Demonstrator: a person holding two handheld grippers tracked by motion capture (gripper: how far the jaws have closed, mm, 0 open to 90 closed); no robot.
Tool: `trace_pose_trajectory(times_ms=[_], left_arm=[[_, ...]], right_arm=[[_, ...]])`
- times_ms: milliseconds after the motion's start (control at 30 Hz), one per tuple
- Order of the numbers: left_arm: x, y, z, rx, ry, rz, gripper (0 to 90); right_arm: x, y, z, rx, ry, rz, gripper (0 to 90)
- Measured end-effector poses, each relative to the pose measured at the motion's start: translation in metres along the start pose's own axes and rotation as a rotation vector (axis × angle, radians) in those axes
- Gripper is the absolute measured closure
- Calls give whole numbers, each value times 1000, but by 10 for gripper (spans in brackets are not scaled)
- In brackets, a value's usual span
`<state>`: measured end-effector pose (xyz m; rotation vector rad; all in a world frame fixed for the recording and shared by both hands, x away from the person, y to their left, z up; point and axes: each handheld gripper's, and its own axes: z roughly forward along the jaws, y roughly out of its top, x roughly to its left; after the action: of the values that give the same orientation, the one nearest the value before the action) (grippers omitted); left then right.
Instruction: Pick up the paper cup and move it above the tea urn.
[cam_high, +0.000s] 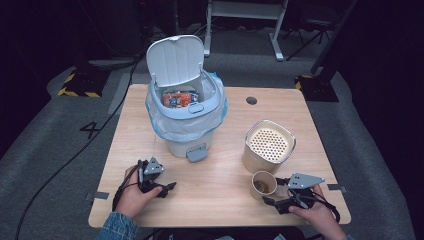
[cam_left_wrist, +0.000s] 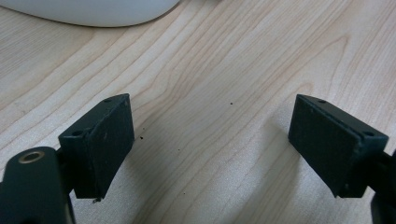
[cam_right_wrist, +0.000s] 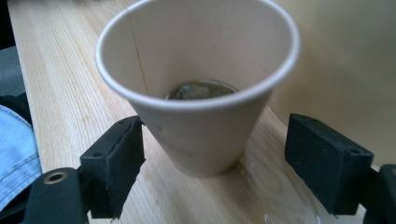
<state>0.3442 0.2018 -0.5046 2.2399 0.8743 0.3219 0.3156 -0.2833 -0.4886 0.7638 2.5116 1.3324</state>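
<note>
Wooden table (cam_high: 210, 200) is sitting on grey carpet in a dark room, near edge at 6 o'clock. Right gripper (cam_high: 274, 198) at 5 o'clock is straddling the paper cup (cam_high: 264, 184), jaws spread wide either side, neither pressing yet; likely lining up for a grasp low on the wall so the brownish liquid inside is not tipping. Left gripper (cam_high: 169, 187) at 7 o'clock is resting over bare wood, jaws spread, holding nothing, probably waiting. Just past the cup, a tan canister with perforated top (cam_high: 269, 146) is standing, nearly touching it. Farther at 12 o'clock a white pedal bin (cam_high: 186, 107) is sitting lid-up, bag-lined, colourful wrappers (cam_high: 178, 98) inside, ready for waste. Desk legs are showing beyond
</note>
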Motion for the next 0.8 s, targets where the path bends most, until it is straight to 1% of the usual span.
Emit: trace_pose_trajectory(times_ms=[67,133,300,400,433,533,633,800], left_arm=[[0,0,0,1,3,5,145],[0,0,0,-1,-1,-3,146],[0,0,0,-1,0,-5,145],[0,0,0,-1,-1,-5,145],[0,0,0,-1,0,-5,145],[0,0,0,-1,-1,-5,145],[0,0,0,-1,0,-5,145],[0,0,0,-1,-1,-5,145]], right_arm=[[1,2,4,-10,8,-6,203],[1,3,8,-11,9,-18,203],[2,4,19,-22,5,-31,209],[4,4,24,-43,21,-37,279],[5,4,26,-55,21,-48,280],[5,5,28,-62,21,-61,292],[4,5,28,-69,29,-61,304],[4,8,23,-88,57,-96,313]])
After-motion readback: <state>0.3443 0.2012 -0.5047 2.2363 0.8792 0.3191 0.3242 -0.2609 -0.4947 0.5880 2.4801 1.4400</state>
